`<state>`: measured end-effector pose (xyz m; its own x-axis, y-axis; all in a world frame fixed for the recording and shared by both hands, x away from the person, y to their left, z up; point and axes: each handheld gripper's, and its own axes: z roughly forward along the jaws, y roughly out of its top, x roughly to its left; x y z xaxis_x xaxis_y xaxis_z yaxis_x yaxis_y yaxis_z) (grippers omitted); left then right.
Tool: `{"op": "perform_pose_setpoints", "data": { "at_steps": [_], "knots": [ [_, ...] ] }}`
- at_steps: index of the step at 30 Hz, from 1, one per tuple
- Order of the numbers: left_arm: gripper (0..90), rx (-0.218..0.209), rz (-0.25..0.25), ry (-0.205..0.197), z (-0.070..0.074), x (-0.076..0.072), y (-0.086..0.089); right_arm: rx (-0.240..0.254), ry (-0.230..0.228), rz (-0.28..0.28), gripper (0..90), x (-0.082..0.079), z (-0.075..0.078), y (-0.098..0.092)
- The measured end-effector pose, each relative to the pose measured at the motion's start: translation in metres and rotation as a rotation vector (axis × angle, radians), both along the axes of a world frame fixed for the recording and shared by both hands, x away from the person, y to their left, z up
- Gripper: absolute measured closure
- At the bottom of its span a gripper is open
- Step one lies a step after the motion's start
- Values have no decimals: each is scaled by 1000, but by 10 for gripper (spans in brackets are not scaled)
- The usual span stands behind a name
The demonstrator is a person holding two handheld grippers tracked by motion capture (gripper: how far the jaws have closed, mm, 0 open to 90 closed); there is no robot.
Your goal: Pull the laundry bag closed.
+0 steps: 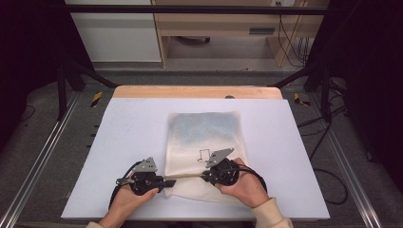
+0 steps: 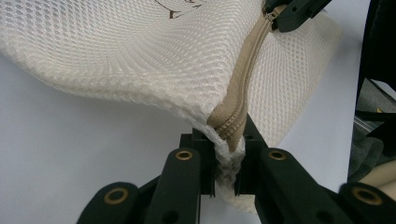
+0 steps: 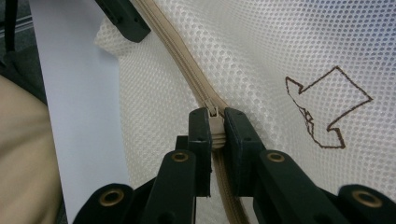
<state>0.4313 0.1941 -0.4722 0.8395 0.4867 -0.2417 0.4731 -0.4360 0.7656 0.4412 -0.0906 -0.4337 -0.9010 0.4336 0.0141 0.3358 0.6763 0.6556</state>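
Now we clamp mesh bag (image 1: 204, 137) corner with left gripper (image 2: 229, 161) as anchor; right gripper (image 3: 217, 133) pinches zipper pull (image 3: 215, 122) further along zipper (image 2: 243, 88), keeping it taut.

A lab-style recording station, not a home.

A white table (image 1: 119, 142) is sitting inside a black metal frame (image 1: 199, 9), with aluminium rails (image 1: 35, 166) running along the grey carpeted floor (image 1: 52, 137), cables (image 1: 328, 142) trailing beside it, and plain wooden office furniture (image 1: 223, 23) standing behind under dim surroundings.
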Motion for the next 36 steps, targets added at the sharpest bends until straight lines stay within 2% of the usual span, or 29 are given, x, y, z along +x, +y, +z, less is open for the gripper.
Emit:
{"op": "perform_pose_setpoints", "data": {
  "at_steps": [13, 36],
  "knots": [
    [819, 1, 4, -1, 0, 0, 1, 6, -2, -19, 819, -1, 1, -11],
    [819, 4, -3, -12, 1, -1, 0, 16, -4, -38, 819, -5, 0, -21]
  ]
}}
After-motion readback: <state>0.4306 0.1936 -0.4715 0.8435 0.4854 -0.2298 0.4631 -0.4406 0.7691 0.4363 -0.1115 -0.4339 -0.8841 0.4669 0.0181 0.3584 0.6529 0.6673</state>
